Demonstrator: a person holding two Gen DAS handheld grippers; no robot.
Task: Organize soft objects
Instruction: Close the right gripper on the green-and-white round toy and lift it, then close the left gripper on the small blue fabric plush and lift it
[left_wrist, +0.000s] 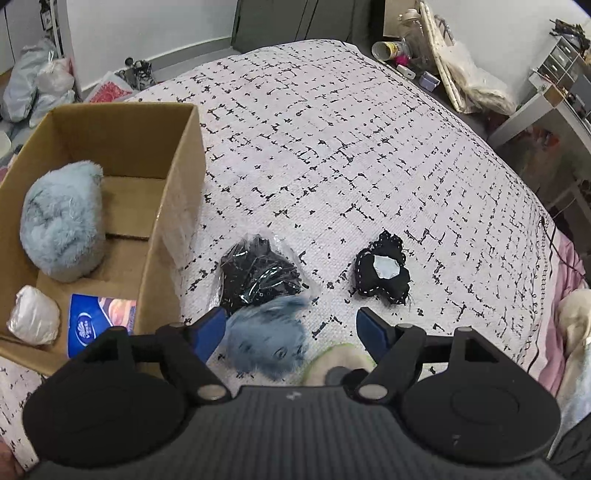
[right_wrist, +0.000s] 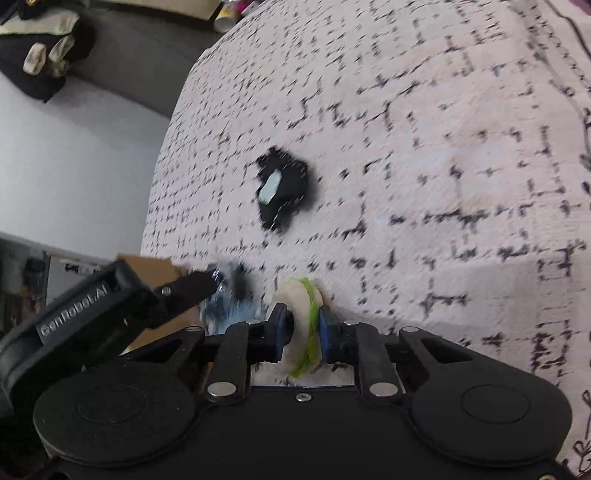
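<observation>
Only the left wrist view shows the cardboard box (left_wrist: 177, 177) holding a pale blue plush (left_wrist: 61, 221). The right hand-held gripper (right_wrist: 304, 326) clenches a cream, green-trimmed soft toy (right_wrist: 306, 314) on the bed (right_wrist: 443, 147). The left hand-held gripper (left_wrist: 291, 325) is released over a blue fluffy toy (left_wrist: 266, 339).

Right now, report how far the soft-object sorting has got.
Done: pale blue plush, white bundle and tissue pack sit in the cardboard box. In hand: right hand-held gripper clamps the cream, green-edged piece. Left: blue fluffy item, bagged black item, black pouch.
</observation>
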